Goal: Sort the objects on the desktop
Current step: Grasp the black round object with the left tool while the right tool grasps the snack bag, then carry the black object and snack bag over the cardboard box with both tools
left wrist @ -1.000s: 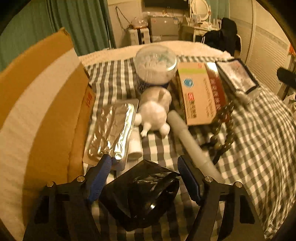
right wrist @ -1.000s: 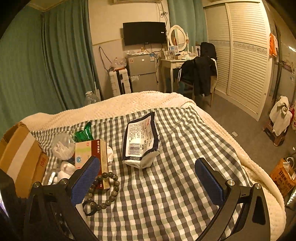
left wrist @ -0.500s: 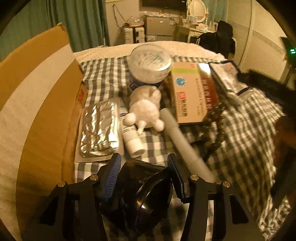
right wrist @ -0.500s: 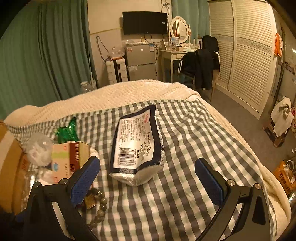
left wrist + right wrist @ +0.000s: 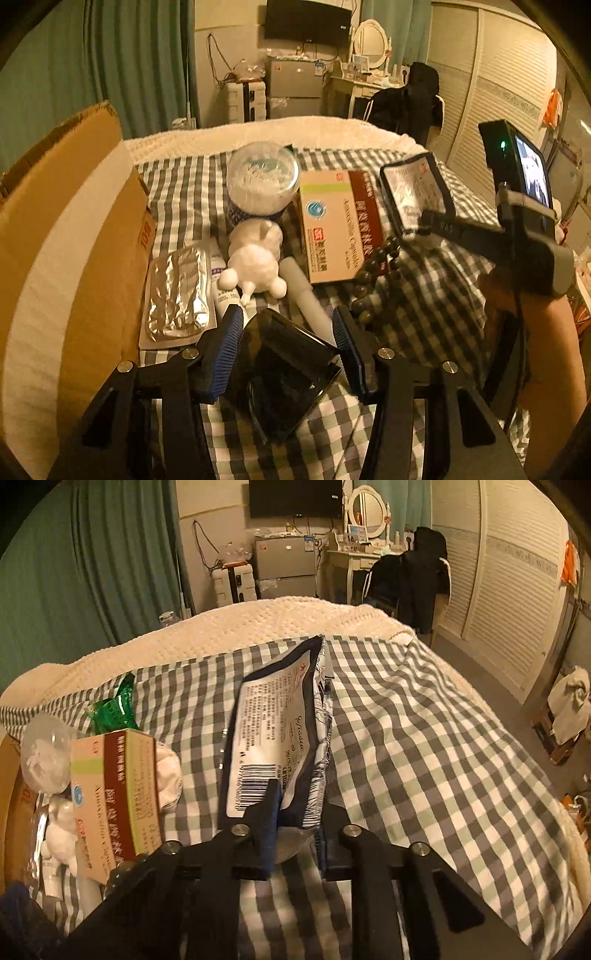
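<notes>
My left gripper [image 5: 286, 347] is shut on a black faceted object [image 5: 280, 373] and holds it just above the checked cloth. My right gripper [image 5: 297, 812] is shut on the near end of a tissue pack [image 5: 280, 734], which is tilted up on its edge; the pack also shows in the left wrist view [image 5: 413, 192]. Between them lie a medicine box [image 5: 340, 225], a white toy figure [image 5: 255, 258], a clear round tub [image 5: 262, 181], a foil blister pack [image 5: 177, 295], a white tube [image 5: 303, 291] and a bead bracelet [image 5: 373, 273].
A cardboard box [image 5: 66, 236] stands along the left. A green wrapper [image 5: 116, 709] lies behind the medicine box. The checked cloth [image 5: 424, 757] lies over a cream blanket [image 5: 229, 631]. A chair with dark clothes [image 5: 413, 579] stands beyond the bed.
My left gripper closed on the black object and lifted it. My right gripper moved forward and closed on the tissue pack, tipping it onto its edge.
</notes>
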Available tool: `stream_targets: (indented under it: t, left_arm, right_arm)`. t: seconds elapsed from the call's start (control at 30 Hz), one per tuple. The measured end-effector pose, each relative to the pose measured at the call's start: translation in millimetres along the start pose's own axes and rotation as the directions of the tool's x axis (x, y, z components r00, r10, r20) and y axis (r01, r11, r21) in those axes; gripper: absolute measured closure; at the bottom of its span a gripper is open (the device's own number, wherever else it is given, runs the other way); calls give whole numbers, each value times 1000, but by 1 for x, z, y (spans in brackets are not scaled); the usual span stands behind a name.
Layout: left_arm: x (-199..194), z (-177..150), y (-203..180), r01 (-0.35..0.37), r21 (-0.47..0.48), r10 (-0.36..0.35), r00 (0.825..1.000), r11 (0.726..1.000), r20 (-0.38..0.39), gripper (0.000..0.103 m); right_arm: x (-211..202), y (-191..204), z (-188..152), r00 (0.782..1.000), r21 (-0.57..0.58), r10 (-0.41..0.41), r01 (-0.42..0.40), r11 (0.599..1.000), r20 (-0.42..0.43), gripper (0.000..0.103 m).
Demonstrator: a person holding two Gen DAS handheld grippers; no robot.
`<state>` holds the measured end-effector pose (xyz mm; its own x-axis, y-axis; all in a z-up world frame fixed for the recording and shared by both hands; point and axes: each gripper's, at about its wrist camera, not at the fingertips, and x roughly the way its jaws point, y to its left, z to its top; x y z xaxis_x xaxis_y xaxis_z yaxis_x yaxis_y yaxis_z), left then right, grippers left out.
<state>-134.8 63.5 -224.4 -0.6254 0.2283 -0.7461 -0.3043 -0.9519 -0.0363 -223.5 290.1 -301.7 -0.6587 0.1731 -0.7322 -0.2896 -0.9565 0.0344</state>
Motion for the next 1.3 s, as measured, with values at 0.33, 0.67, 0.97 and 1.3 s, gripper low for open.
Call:
stream_targets:
  t: [0.33,0.67,0.97,1.3]
  left_arm:
    - [-37,14,-7,18,23,-20,995,1000,98,53]
    - [-94,25,-16,45,49,-54,976,998,212,53]
    - [-150,24,-10,21,65,-41,947,998,320,53]
    - [-193,20,4,-3,47,-15,924,999,383,53]
  right_arm:
    - [-60,-1,-15,998,12,13,-14,1000,55,90]
    - [-141,7,-30,988,21,28,-32,999,151,90]
    - [-208,9,-31,968,19,52,-58,998,244,90]
    - [-261,26,-34,949,-16,93,-93,996,301,90]
